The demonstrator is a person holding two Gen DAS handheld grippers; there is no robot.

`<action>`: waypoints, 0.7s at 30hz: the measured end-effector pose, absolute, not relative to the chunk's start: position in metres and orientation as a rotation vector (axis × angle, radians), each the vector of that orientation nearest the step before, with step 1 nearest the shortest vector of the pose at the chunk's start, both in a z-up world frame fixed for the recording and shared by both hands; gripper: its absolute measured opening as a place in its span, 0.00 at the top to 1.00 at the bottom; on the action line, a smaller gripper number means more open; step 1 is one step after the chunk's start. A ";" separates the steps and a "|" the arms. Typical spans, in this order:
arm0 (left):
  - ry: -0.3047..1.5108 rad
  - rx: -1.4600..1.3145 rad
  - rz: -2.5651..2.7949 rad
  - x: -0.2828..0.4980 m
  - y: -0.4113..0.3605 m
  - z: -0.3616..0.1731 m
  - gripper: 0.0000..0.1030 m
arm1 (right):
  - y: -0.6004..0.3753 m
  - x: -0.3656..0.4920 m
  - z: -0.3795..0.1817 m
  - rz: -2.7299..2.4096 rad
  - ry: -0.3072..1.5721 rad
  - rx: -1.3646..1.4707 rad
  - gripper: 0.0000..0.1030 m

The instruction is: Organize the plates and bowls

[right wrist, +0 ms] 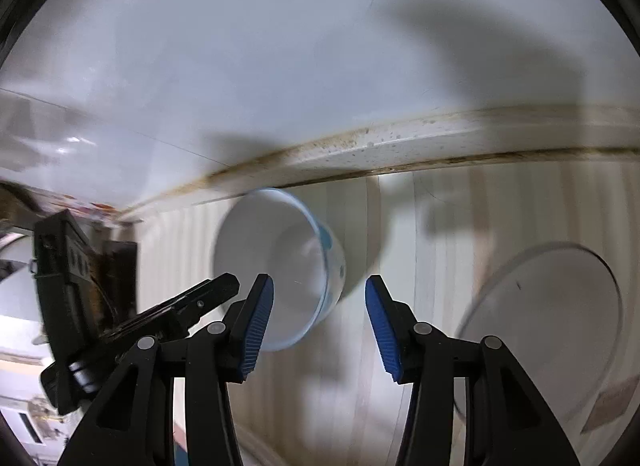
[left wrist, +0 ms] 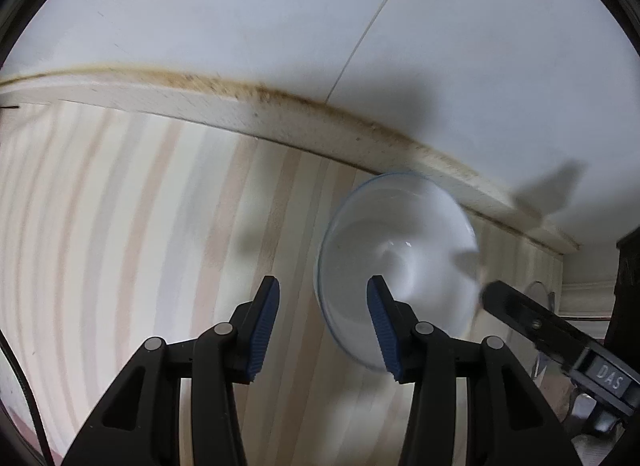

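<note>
Both grippers, left (left wrist: 323, 330) and right (right wrist: 319, 328), angle steeply down with ribbed blue pads parted and nothing between them, above a striped counter (left wrist: 120, 225) where a smooth white bowl (right wrist: 276, 270) sits near the stained back edge, a clear glass plate (right wrist: 552, 330) toward its right.

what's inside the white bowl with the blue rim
Nothing shows inside the white bowl: its visible interior is bare white. The left tongs and right tongs cover part of its near side, so that part can't be checked.
</note>
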State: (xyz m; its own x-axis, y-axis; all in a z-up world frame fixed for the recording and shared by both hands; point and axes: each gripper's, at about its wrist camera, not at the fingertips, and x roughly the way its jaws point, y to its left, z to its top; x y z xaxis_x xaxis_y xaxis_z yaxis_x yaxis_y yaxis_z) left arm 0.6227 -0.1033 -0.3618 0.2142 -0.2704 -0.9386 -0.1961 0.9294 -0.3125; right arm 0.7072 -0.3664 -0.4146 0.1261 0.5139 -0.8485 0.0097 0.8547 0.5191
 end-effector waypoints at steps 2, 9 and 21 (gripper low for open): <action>1.370 -0.398 -0.070 0.625 -0.106 -0.373 0.67 | -0.360 0.712 -0.428 0.368 1.439 0.421 0.65; 1.345 -0.365 -0.092 0.622 -0.113 -0.382 0.87 | -0.353 0.716 -0.440 0.375 1.435 0.418 0.86; 1.327 -0.304 -0.079 0.594 -0.126 -0.361 0.87 | -0.345 0.695 -0.412 0.409 1.394 0.361 0.86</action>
